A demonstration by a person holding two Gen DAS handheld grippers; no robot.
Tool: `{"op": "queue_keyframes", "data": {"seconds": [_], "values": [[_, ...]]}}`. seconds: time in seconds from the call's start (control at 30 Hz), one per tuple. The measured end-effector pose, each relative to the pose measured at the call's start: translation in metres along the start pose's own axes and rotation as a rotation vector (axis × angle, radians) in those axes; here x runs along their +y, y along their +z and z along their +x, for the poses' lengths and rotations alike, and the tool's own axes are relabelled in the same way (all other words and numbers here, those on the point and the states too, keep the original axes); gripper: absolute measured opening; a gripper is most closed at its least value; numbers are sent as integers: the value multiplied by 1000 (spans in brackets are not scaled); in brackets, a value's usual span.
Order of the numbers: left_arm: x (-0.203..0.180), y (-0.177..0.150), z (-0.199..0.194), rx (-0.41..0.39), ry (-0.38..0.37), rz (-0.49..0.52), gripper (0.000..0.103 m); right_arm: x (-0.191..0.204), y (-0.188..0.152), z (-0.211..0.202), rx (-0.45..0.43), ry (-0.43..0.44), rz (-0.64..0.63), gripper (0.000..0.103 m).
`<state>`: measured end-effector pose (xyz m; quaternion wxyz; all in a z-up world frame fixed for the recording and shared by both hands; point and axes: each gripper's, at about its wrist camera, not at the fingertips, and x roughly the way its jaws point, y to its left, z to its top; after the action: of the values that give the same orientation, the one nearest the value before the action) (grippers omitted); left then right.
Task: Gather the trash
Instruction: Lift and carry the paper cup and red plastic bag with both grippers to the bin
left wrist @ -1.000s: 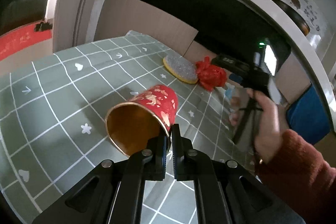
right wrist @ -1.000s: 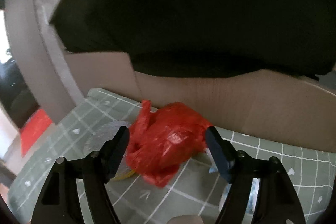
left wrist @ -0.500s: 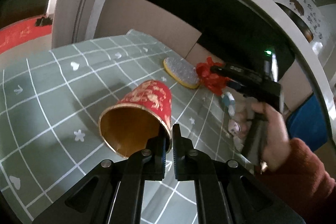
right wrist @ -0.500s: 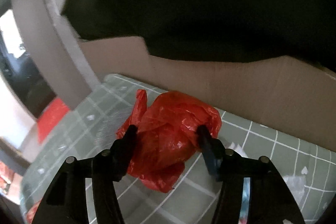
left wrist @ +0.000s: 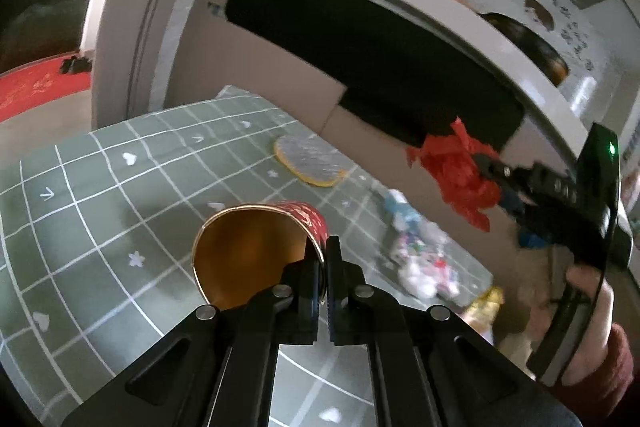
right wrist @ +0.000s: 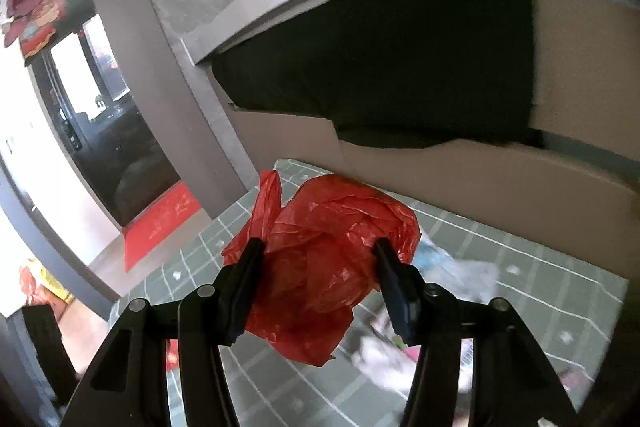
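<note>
From the left wrist view, the left gripper (left wrist: 323,269) is pinching the rim of a red cup (left wrist: 256,251), its jaws together on the cup's wall, one finger inside and one outside. The cup is lying tilted with its gold-lined mouth facing the camera, over a green gridded mat (left wrist: 100,195) that is covering the counter. Farther back on the mat a flat round pad (left wrist: 310,161) with a yellow edge is lying near a cardboard wall (left wrist: 256,83). To the right of the cup, some crumpled white and blue wrappers (left wrist: 416,255) are lying on the mat, blurred. At the right edge a hand (left wrist: 588,311) in a dark red sleeve (left wrist: 604,379) is holding the right gripper (left wrist: 486,173), which is carrying a red bag (left wrist: 452,163) in the air above the mat, in front of a black cloth (left wrist: 360,55). From the right wrist view, the right gripper (right wrist: 318,253) is clamping the crumpled red bag (right wrist: 328,259); its jaws are closing, and both fingers are pressing into the plastic on either side. The bag is hanging clear of the mat (right wrist: 540,291), with the blurred wrappers (right wrist: 400,351) lying below it. Behind it the cardboard wall (right wrist: 480,183) and the black cloth (right wrist: 392,67) are filling the background, and a red rug (right wrist: 160,219) is lying on the floor at the left.
</note>
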<state>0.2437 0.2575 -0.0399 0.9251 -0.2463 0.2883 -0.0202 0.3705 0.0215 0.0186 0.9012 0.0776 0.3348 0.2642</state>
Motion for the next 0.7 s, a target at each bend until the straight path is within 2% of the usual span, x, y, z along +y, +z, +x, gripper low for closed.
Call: {"op": "queue_keyframes", "data": {"seconds": [0.23, 0.5, 0.7], "values": [[-50, -2, -23, -21, -32, 82, 3, -10, -16, -58, -45, -24, -43, 52], [-124, -1, -43, -65, -93, 203, 3, -32, -23, -140, -172, -76, -53, 52], [-187, -12, -50, -71, -166, 294, 3, -61, -39, -205, -278, -161, -30, 52]]}}
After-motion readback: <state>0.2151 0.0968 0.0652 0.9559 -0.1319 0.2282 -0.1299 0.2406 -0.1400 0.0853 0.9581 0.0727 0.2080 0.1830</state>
